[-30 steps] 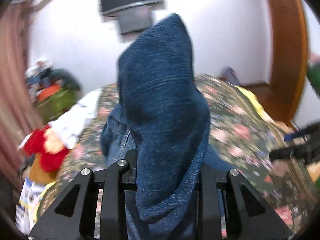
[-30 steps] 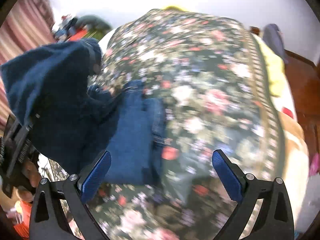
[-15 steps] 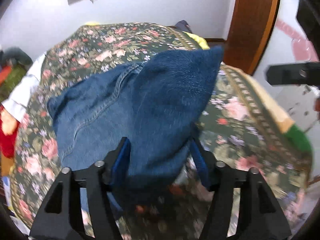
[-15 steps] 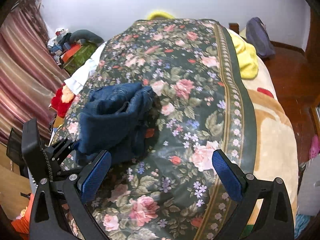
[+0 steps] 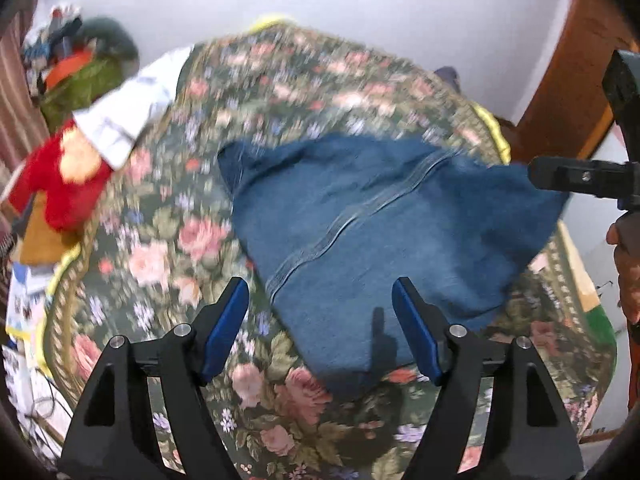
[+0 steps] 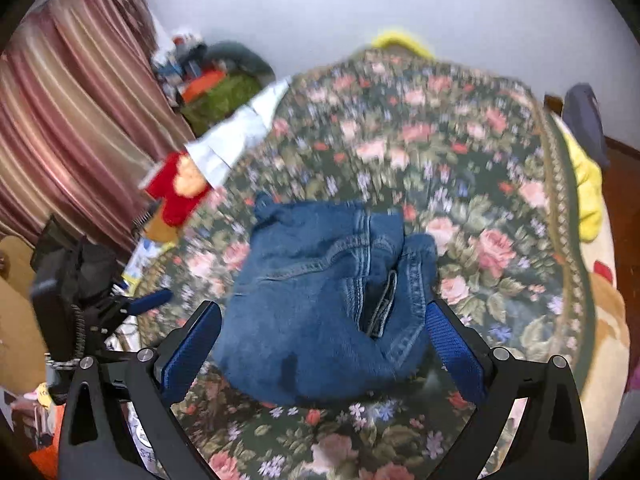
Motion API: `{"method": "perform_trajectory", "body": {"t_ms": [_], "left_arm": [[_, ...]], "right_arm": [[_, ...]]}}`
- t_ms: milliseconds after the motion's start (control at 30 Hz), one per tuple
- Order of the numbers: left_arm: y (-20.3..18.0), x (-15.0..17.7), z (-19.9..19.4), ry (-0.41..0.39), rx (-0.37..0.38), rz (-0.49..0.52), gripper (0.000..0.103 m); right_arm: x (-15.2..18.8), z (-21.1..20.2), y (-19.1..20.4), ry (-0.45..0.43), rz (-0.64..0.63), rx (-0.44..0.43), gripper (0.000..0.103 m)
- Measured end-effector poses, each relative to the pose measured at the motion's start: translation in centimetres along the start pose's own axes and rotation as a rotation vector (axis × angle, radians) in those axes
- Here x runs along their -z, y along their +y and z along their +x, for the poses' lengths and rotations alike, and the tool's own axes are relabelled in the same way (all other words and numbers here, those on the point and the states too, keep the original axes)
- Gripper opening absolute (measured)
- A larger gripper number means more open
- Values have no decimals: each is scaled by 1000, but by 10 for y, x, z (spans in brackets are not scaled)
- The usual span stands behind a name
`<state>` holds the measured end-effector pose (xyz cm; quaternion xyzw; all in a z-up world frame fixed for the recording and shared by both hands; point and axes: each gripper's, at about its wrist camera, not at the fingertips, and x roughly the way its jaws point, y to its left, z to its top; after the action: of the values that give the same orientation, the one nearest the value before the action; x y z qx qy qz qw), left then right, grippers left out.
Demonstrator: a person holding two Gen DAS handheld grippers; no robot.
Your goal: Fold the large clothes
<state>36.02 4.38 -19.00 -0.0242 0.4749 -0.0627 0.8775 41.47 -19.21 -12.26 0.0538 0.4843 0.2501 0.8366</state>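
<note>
Item: blue jeans (image 5: 372, 232), folded into a bundle, lay on the floral bedspread (image 5: 168, 240), filling the centre of both wrist views with the seam running from 7 to 1 o'clock in my left view. My left gripper (image 5: 320, 322) hovered over the near edge, jaws wide apart and holding nothing; my right gripper (image 6: 320, 346) likewise stood wide open and empty, its pads flanking the bundle. Also noted: a red plush toy (image 5: 60, 184) at 9 o'clock.

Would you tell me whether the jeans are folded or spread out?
Folded: the jeans lie as a compact doubled bundle on the floral bedspread, with layers overlapping.
</note>
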Motion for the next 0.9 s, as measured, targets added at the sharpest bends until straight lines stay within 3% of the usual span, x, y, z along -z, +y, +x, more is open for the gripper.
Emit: {"method": "perform_trajectory", "body": {"t_ms": [133, 200, 267, 433, 500, 567, 733, 900], "left_arm": [[0, 20, 32, 86, -7, 31, 76], [-3, 33, 33, 54, -31, 62, 93], [-3, 44, 33, 34, -60, 99, 101], [7, 63, 33, 55, -35, 103, 101], [9, 70, 37, 92, -149, 151, 94], [16, 73, 35, 104, -206, 183, 90], [49, 45, 5, 21, -165, 77, 90], [63, -19, 1, -84, -116, 8, 90]], "right_arm": [[9, 47, -26, 130, 53, 83, 101], [22, 58, -44, 167, 63, 110, 101], [35, 61, -62, 184, 67, 108, 101], [62, 55, -86, 176, 78, 95, 102], [65, 49, -89, 174, 83, 100, 102], [64, 40, -88, 174, 71, 123, 102], [48, 13, -74, 139, 15, 153, 102], [11, -5, -59, 45, 0, 92, 102]]}}
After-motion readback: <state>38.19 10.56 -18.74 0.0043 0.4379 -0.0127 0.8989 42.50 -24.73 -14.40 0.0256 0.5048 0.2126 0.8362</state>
